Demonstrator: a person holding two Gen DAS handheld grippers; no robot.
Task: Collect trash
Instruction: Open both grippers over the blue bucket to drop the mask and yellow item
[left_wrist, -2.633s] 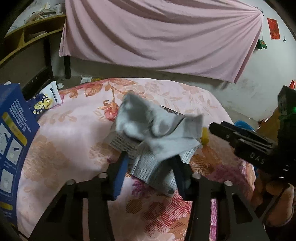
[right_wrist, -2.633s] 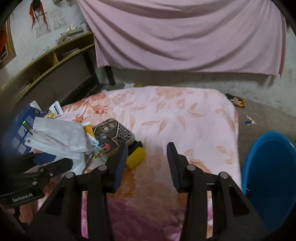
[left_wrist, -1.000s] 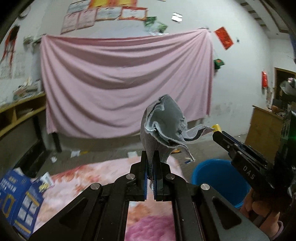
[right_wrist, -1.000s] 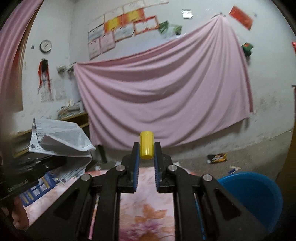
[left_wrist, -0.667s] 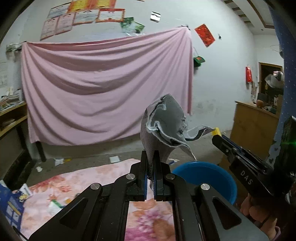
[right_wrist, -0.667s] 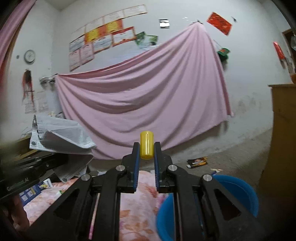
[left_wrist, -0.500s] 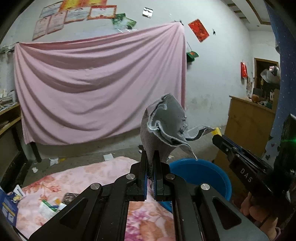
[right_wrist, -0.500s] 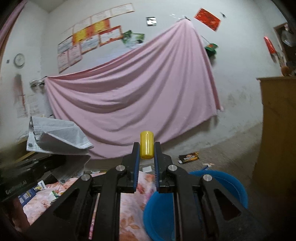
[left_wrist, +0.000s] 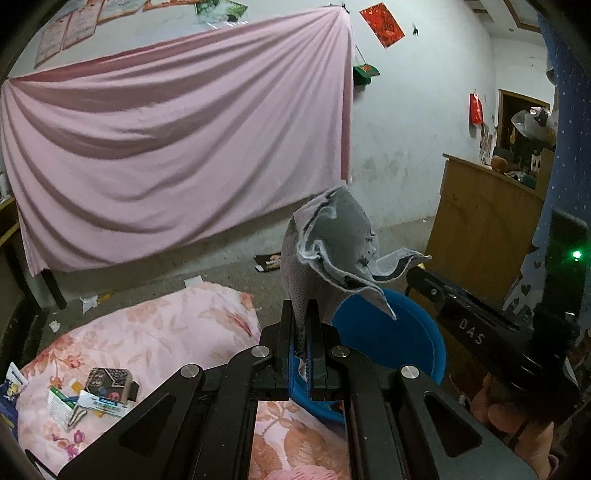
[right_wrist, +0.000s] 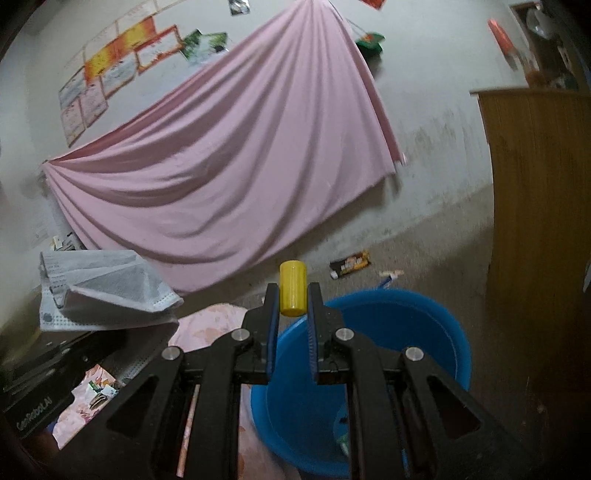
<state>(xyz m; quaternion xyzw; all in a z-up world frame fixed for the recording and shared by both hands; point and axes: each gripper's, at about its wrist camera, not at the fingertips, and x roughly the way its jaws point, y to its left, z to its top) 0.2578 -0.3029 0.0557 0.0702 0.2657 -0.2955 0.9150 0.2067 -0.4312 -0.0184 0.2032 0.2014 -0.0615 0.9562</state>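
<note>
Grey crumpled face masks (left_wrist: 332, 251) clenched in left tool (left_wrist: 304, 321), yellow cap (right_wrist: 293, 293) pinched in right tool (right_wrist: 291, 314), both raised near blue bucket (right_wrist: 424, 314) beside bed, prob. for dropping trash in.

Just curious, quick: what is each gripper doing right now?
Left gripper: shut on a crumpled face mask.
Right gripper: shut on a small yellow cylinder.

Each of my wrist cameras looks forward and slightly down along its tool, close up; both views share the blue basin (left_wrist: 399, 339) (right_wrist: 373, 332) and pink curtain (left_wrist: 177, 147) (right_wrist: 229, 177).
</note>
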